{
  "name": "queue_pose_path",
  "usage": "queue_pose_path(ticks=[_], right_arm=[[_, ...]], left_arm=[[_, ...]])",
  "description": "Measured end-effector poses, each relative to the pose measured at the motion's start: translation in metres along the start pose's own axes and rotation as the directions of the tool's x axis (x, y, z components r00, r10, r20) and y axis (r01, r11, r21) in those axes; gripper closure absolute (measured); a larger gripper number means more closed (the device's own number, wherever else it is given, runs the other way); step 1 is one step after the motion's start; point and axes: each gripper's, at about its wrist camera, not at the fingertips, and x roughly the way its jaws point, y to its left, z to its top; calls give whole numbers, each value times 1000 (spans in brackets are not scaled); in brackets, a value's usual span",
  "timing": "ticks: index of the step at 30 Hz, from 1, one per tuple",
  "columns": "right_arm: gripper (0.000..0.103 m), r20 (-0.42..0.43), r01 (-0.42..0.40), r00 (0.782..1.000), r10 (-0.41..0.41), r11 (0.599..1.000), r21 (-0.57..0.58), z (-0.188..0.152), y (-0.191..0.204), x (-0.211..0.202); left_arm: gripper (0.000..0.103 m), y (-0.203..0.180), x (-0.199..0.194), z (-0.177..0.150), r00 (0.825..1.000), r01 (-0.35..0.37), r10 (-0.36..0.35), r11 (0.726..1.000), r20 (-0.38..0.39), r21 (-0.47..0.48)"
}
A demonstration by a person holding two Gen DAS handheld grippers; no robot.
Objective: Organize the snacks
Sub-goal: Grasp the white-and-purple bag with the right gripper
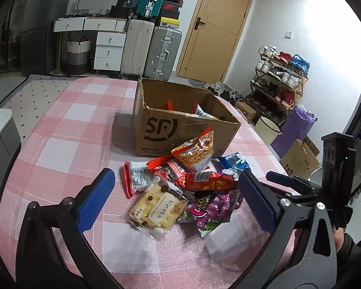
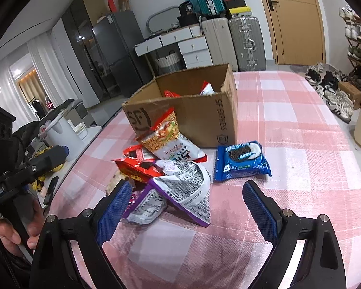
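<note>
Snack packets (image 1: pixel 187 185) heaped on pink checked tablecloth (image 1: pixel 67 130), just near of open cardboard box (image 1: pixel 180 125). Box at table middle, few packets already inside. Orange noodle bag (image 1: pixel 196 151) leans on box front. Yellow biscuit pack (image 1: pixel 156 207) at near edge of heap, purple bag (image 1: pixel 211 212) right of it. Blue cookie pack (image 2: pixel 241 160) lies flat, apart, right of heap. Left gripper (image 1: pixel 173 204) jaws wide apart, nothing held, over heap. Right gripper (image 2: pixel 187 207) jaws wide apart, empty, purple-edged packet (image 2: pixel 185 192) between fingers, untouched.
</note>
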Motion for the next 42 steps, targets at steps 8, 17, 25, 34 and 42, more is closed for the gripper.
queue_pose_path(ticks=[8,17,25,34,42], right_arm=[[8,-37,10,999,-10,1000,-4,2,-5,26],[21,-59,-41,997,41,999,-1,5,-6,44],[41,-69,-163,983,168,984,67,3,-18,52],[56,-61,-210,974,218,971,117,-7,-30,47],[59,-38,-197,979,202,974,109,-9,-29,38]], left_arm=[[1,6,17,-5,999,5,-5,1000,-34,-10],[1,14,34,-9,998,5,-6,1000,-70,-28],[1,20,40,-10,997,2,-5,999,-78,-41],[1,19,39,-11,997,0,-3,999,-77,-43],[1,16,35,-13,997,3,-6,999,-75,-38]])
